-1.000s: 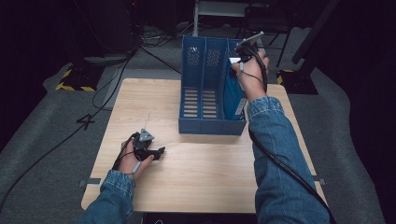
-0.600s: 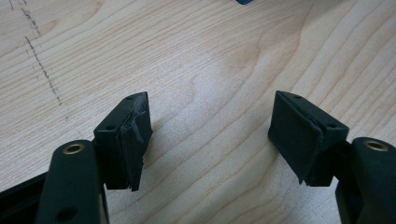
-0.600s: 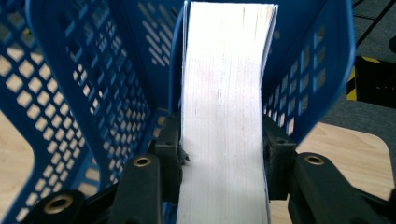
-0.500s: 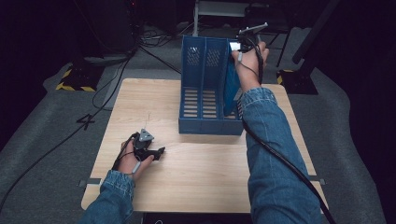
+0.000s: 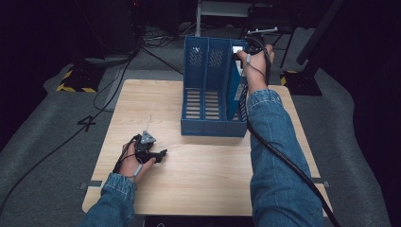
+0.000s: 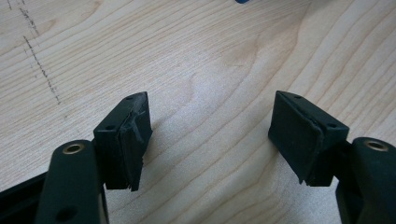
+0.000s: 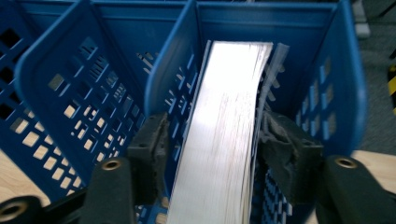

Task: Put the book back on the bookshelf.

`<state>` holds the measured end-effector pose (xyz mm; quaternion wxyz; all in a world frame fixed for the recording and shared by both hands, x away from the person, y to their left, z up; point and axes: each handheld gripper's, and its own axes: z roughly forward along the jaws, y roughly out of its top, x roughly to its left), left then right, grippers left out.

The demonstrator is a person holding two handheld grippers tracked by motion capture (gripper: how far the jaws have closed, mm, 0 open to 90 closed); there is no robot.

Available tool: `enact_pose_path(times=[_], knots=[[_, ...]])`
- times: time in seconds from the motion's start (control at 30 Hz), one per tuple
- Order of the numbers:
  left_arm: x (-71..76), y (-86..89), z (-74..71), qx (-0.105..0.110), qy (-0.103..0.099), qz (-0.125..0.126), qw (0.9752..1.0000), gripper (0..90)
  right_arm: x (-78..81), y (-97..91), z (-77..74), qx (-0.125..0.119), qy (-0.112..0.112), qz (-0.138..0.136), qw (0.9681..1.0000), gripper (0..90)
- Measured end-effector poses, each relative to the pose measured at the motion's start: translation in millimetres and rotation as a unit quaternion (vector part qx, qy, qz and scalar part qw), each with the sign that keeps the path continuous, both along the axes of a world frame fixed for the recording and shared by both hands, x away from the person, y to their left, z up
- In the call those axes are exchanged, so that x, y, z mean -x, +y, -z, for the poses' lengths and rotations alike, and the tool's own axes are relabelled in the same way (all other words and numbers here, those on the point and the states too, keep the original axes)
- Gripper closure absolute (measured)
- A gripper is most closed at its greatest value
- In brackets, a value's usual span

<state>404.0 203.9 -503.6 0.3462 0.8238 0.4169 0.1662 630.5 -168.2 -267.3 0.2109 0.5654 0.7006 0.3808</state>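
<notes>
A blue three-slot file rack stands on the wooden table. A thick book with white page edges and a blue cover stands upright in its rightmost slot. My right gripper reaches down over that slot from above. Its jaws have just been opening, and the book stands between them with the left pad clear of it. My left gripper rests low over the table near the front left, open, with only bare wood between its pads.
The rack's other two slots look empty. Dark floor with cables surrounds the table, and a black stand is at the back right. Bare tabletop lies in front of the rack.
My right hand has shifted a little toward the rack's far end. The left hand has stayed put.
</notes>
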Motion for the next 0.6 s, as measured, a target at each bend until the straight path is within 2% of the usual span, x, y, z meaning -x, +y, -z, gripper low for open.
enact_pose_path(times=[0.2, 0.23, 0.27, 0.33, 0.47, 0.57, 0.6], knots=[[0.1, 0.0, -0.1, 0.0, 0.0, 0.0, 1.0, 29.7, 27.6, -0.9, -17.9, 0.02, -0.048, -0.035, 0.998, 40.6], [0.1, 0.0, -0.1, 0.0, 0.0, 0.0, 1.0, 29.7, 27.6, -0.9, -17.9, 0.02, -0.048, -0.035, 0.998, 40.6], [0.1, 0.0, -0.1, 0.0, 0.0, 0.0, 1.0, 29.7, 41.2, -2.7, -24.9, 0.023, -0.063, -0.054, 0.9963, 40.4], [0.2, -0.1, 0.0, 0.0, 0.0, -0.001, 1.0, 29.7, 51.9, -4.1, -29.2, 0.027, -0.072, -0.066, 0.9948, 40.4], [4.0, 2.7, -0.4, -0.001, 0.002, 0.001, 1.0, 29.7, 79.1, -8.5, -36.8, 0.041, -0.098, -0.098, 0.9896, 40.1], [8.2, 7.4, -0.1, 0.001, 0.002, -0.002, 1.0, 29.6, 99.6, -13.9, -38.5, 0.043, -0.103, -0.123, 0.9861, 39.7], [8.2, 7.4, -0.1, 0.001, 0.002, -0.002, 1.0, 29.6, 99.6, -13.9, -38.5, 0.043, -0.103, -0.123, 0.9861, 39.7]])
